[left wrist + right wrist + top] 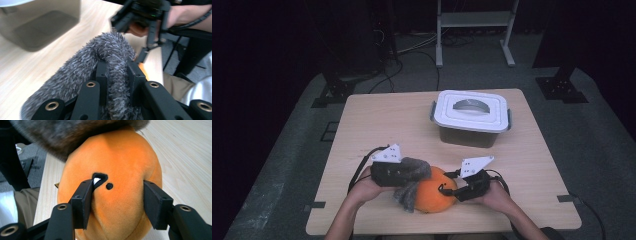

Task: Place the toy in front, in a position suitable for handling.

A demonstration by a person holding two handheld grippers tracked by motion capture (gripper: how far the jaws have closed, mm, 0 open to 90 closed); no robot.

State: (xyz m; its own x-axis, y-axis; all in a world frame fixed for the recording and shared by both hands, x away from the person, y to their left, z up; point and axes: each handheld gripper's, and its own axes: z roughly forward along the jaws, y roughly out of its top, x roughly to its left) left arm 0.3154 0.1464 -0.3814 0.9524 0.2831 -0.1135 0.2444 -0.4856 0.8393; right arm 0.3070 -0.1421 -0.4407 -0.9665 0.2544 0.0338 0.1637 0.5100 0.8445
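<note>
Left hand point(362, 187): coming in from the near edge and gripping the left tool.
Left tool point(404, 171): jaws are closing tight on the grey furry piece point(412, 181), which is bulging up between them in the left gripper view point(110, 62) and arching over the top of the toy.
Right hand point(498, 195): coming in from the near edge and gripping the right tool.
Right tool point(451, 190): jaws are standing about half wide on either side of the orange plush toy point(434, 192); the left jaw is pressing into the plush beside a black mark point(100, 178), the right jaw is sitting at the toy's side.
Orange plush toy: lying on the tabletop point(377, 125) near the front edge, between the two tools, with the grey furry piece touching its top.
Lidded box point(472, 117): standing farther back on the tabletop, well apart from the toy, white lid point(492, 107) sitting on.
Floor point(592, 145): grey carpet is surrounding the tabletop, with cables point(422, 47) trailing at the far side.
</note>
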